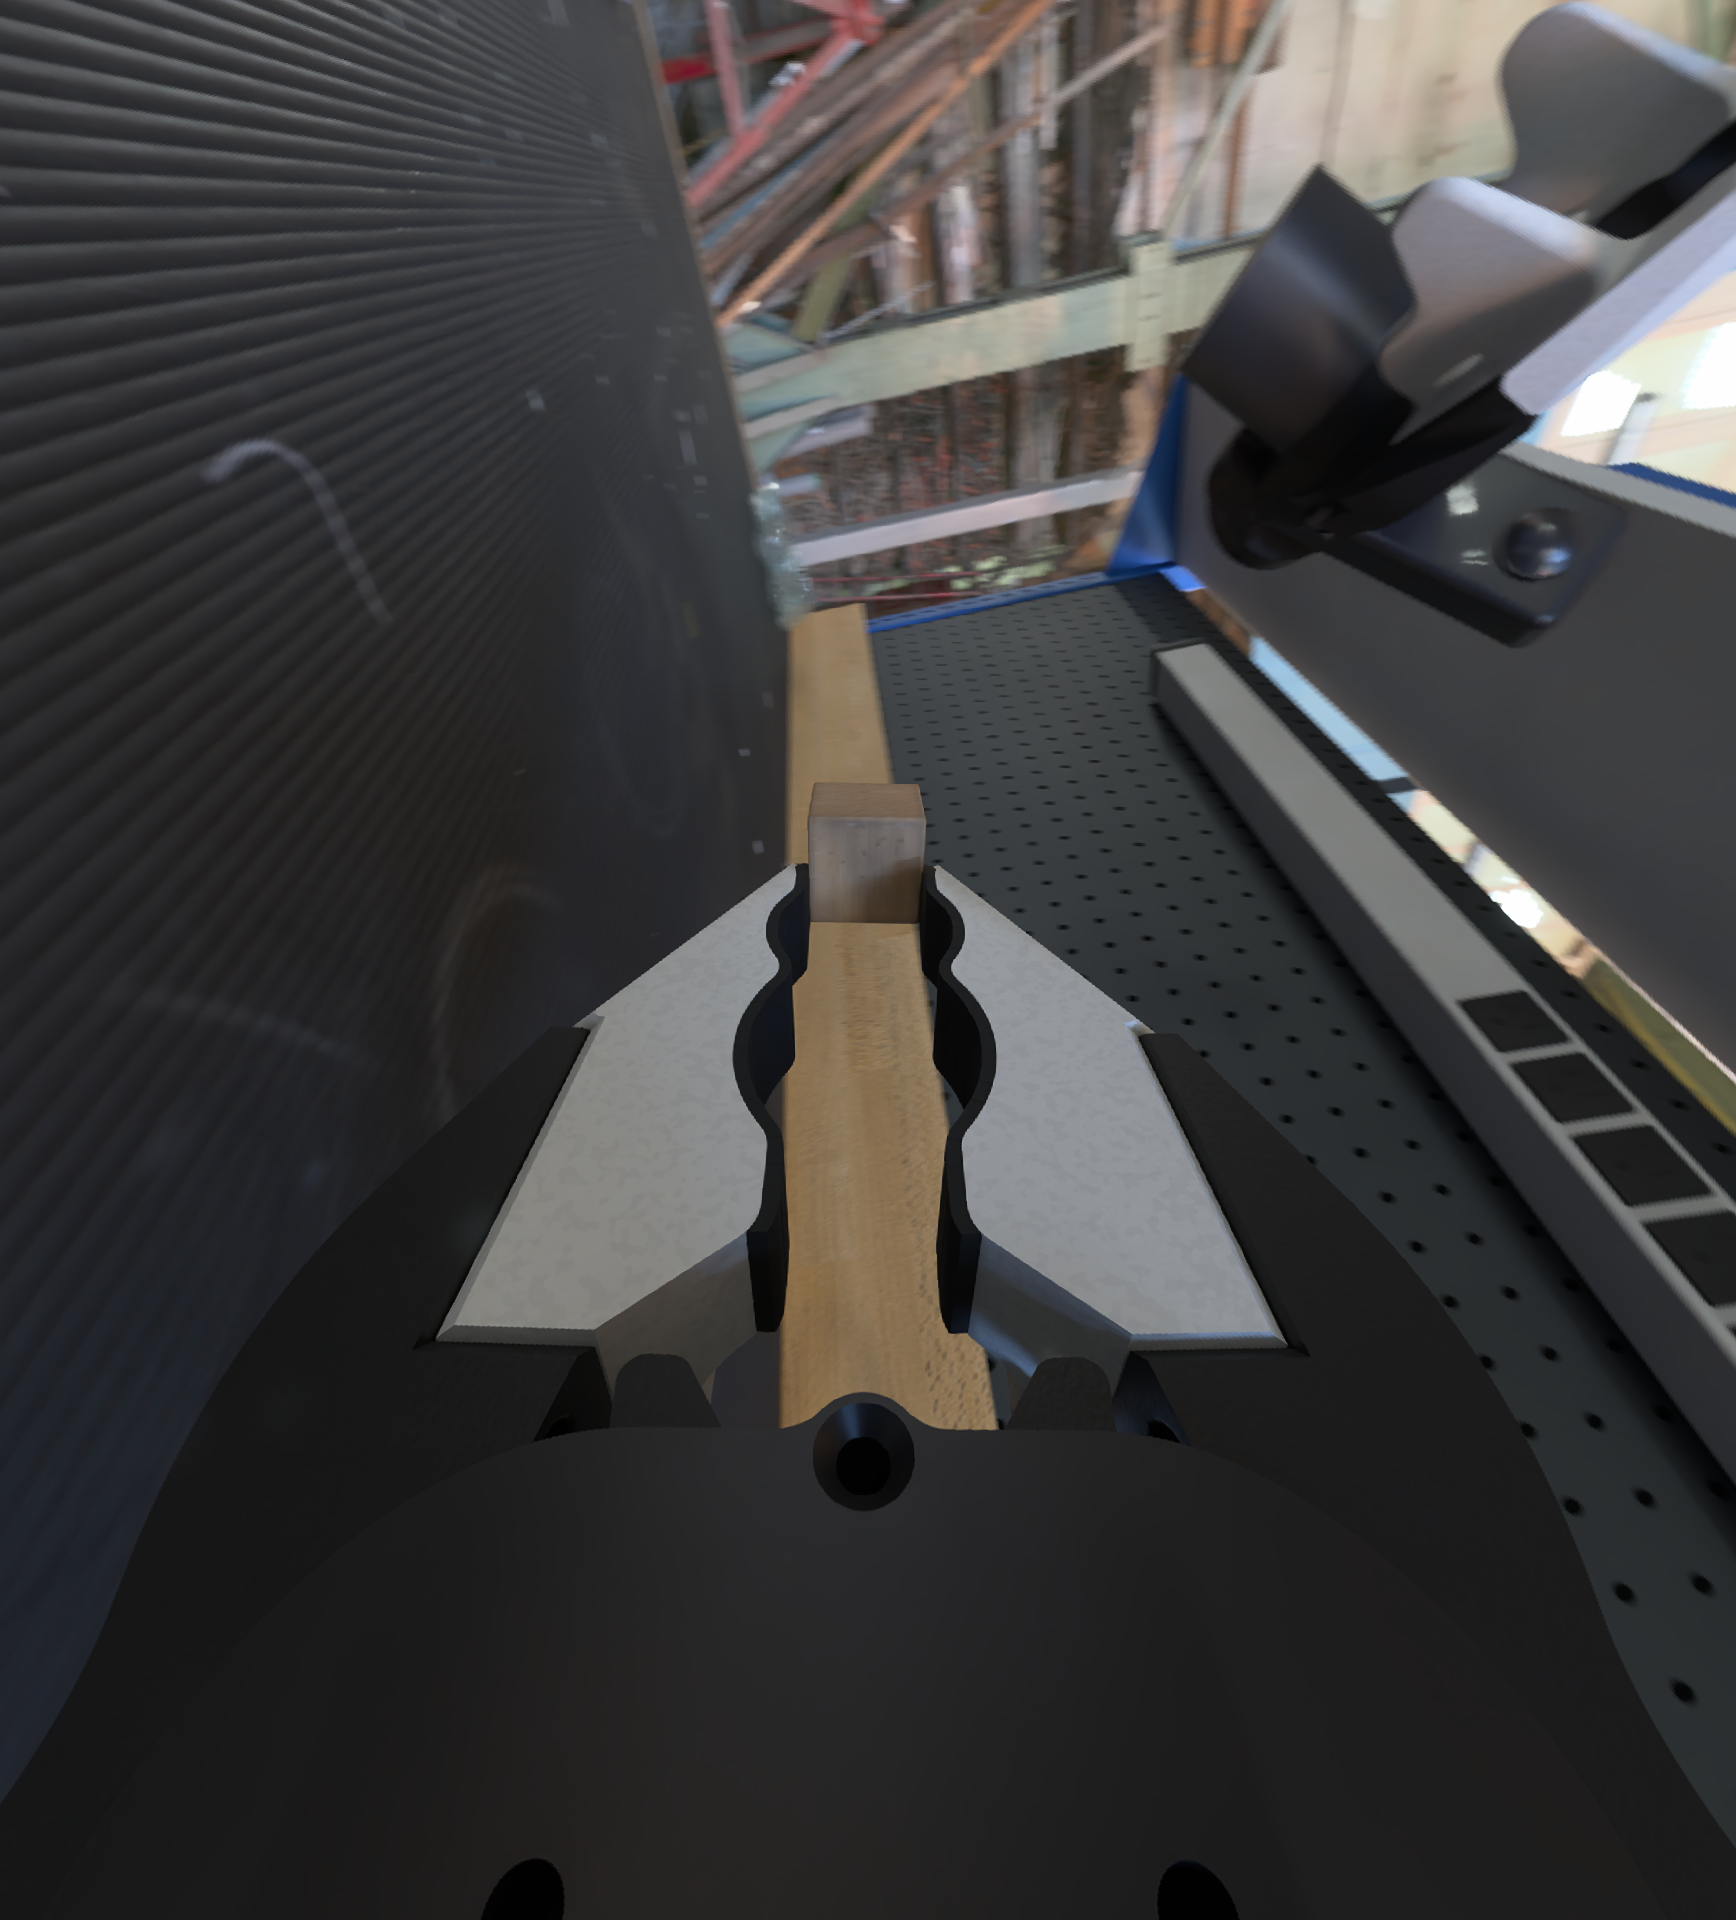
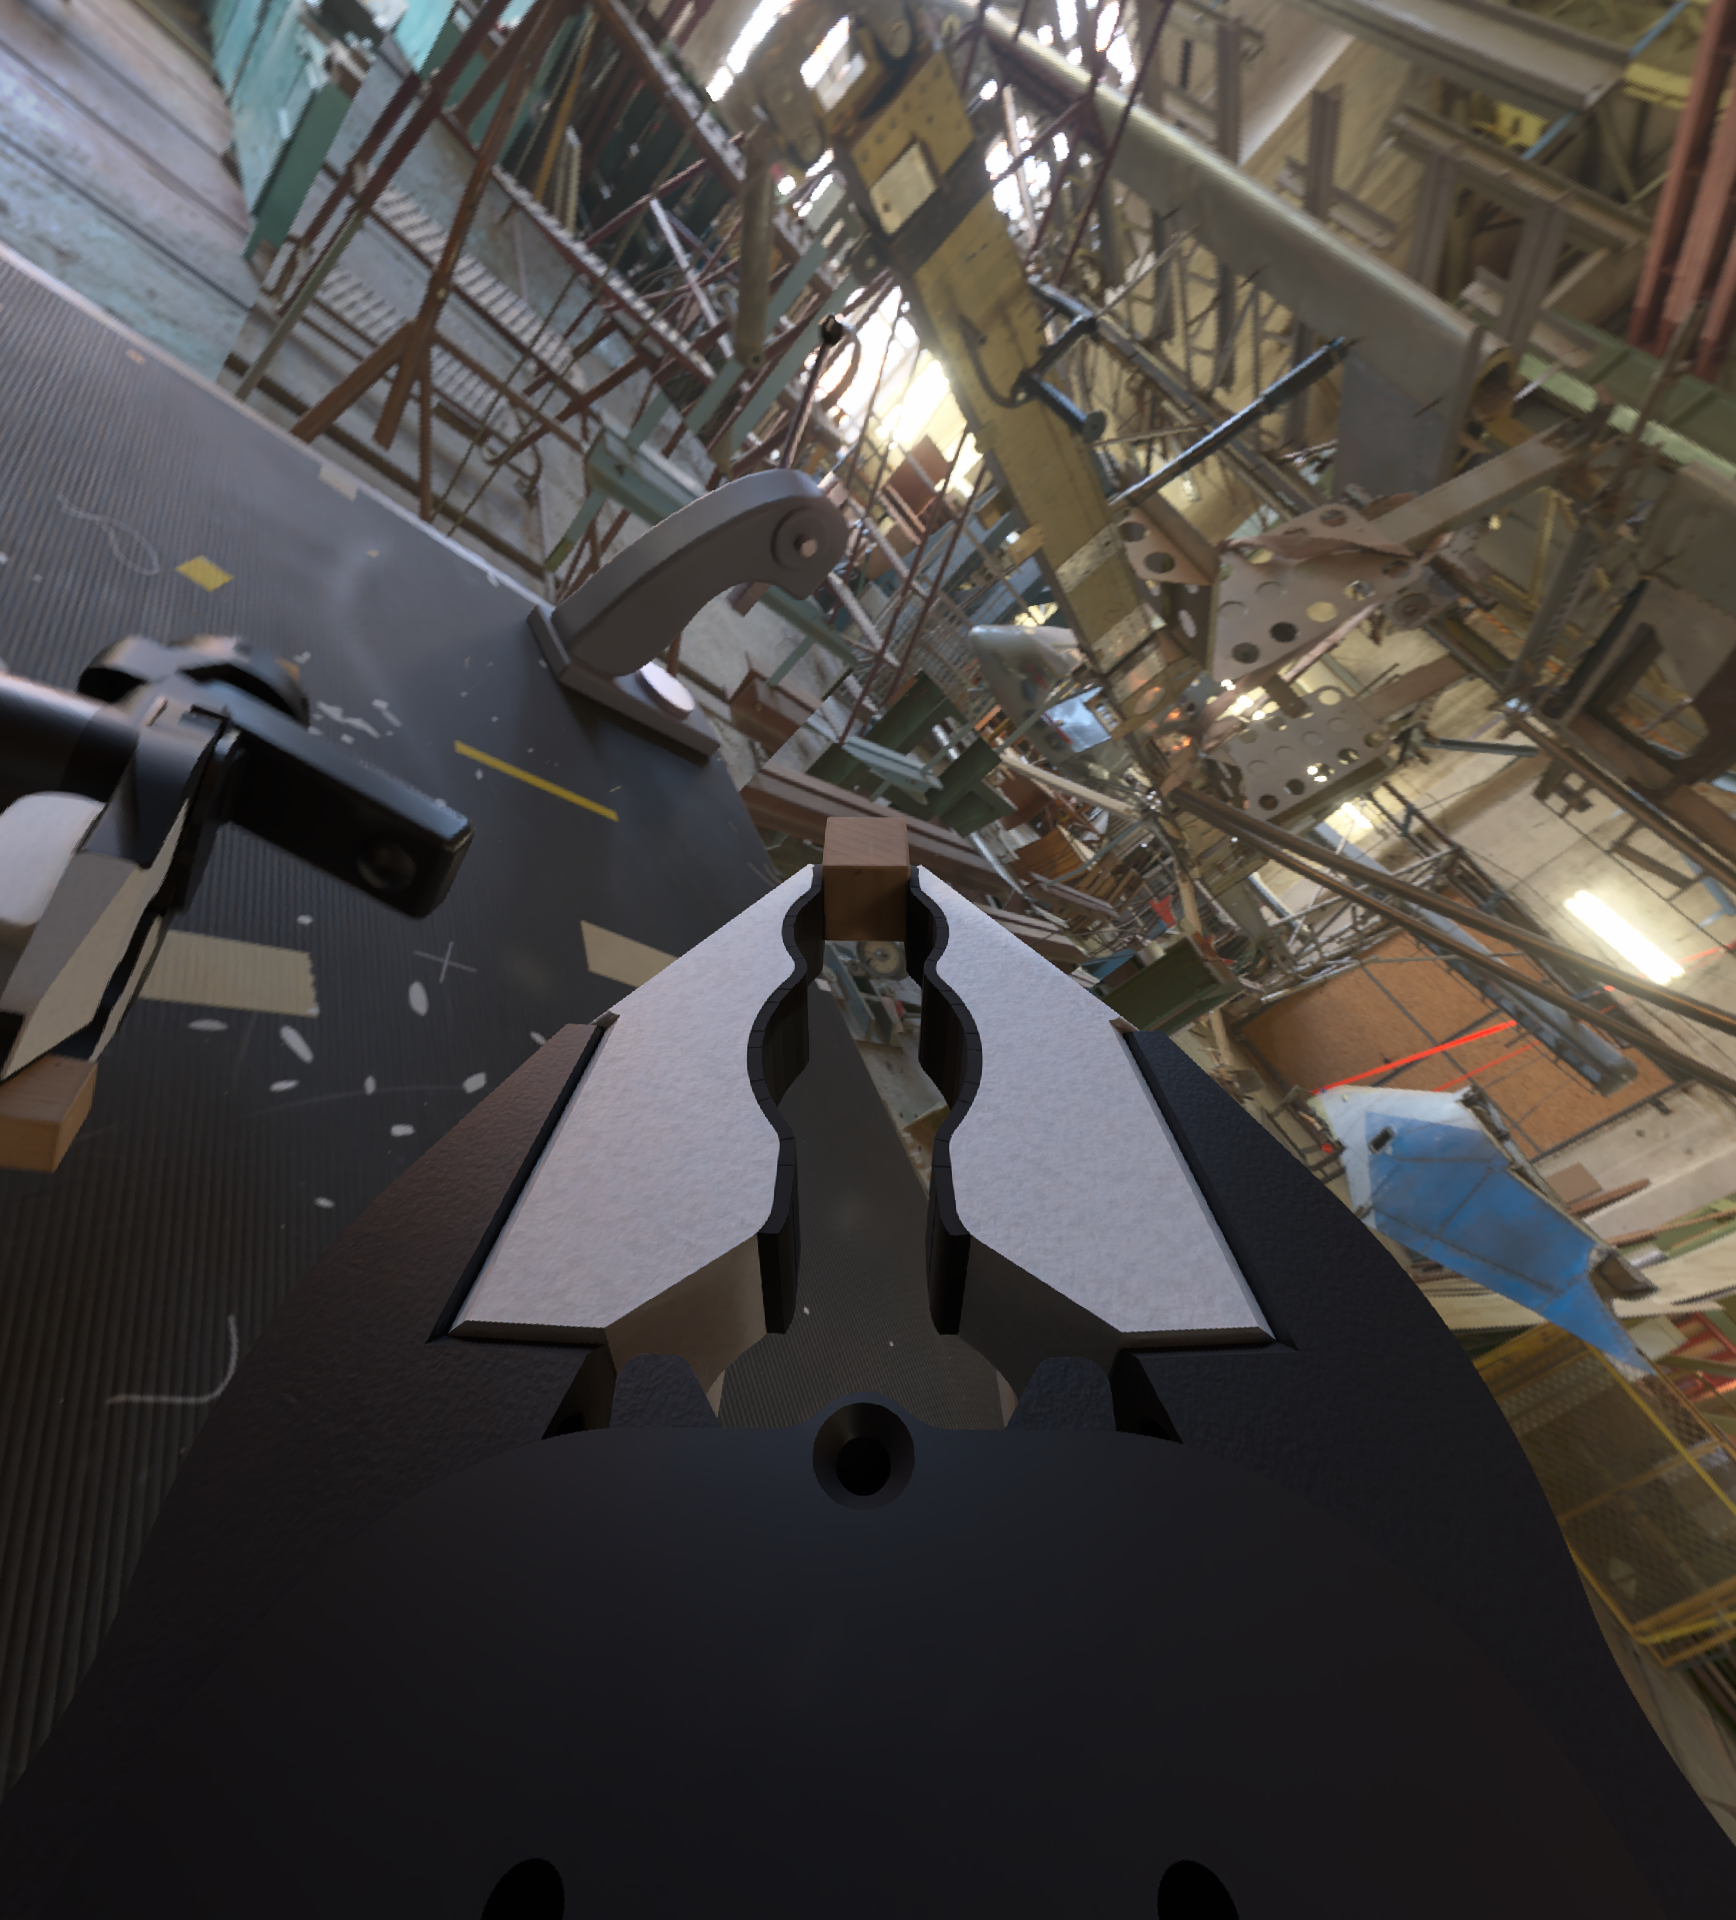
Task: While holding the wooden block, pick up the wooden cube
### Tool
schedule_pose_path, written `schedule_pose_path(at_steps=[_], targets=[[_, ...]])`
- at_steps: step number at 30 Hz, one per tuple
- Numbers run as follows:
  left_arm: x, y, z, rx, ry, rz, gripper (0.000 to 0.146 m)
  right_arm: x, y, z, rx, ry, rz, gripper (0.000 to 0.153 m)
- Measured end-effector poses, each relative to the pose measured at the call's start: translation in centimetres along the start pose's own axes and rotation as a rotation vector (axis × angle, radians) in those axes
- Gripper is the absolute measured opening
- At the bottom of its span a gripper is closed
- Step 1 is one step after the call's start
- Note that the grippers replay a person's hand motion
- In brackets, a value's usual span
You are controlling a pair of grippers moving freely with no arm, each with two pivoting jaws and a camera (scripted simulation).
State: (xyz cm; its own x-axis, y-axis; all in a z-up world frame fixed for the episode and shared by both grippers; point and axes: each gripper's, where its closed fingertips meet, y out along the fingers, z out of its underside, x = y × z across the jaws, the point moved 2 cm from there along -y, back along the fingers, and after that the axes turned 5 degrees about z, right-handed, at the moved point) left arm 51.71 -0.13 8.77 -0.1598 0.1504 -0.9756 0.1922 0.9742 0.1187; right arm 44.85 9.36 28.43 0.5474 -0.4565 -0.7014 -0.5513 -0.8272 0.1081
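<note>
Final step, looks about done. The left gripper (image 1: 866, 885) has its jaws closed narrow on the wooden block (image 1: 864, 847), pinched at the very tips. The right gripper (image 2: 866, 896) is likewise closed narrow on the small wooden cube (image 2: 866, 868), which is up in the air, clear of the dark ribbed mat (image 2: 116, 499) (no support seen under it). Next calls for firm grips and a steady lift, because the tip pinches could slip.

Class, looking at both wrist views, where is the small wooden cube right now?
The wooden cube sits pinched at the tips of the right gripper, centre of the right wrist view, lifted off the dark mat.
</note>
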Motion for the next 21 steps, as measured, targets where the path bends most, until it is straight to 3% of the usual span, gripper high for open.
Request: schedule_pose_path(at_steps=[10,21], targets=[[-3.7,1.7,-2.5,-0.071,0.115,0.174,0.02,-3.3,-2.3,-0.9,-0.058,0.105,0.141,0.014],[-10.8,0.8,-7.5,-0.268,0.647,0.126,0.02,-3.2,-2.1,-1.5,-0.03,0.063,0.161,0.014]])
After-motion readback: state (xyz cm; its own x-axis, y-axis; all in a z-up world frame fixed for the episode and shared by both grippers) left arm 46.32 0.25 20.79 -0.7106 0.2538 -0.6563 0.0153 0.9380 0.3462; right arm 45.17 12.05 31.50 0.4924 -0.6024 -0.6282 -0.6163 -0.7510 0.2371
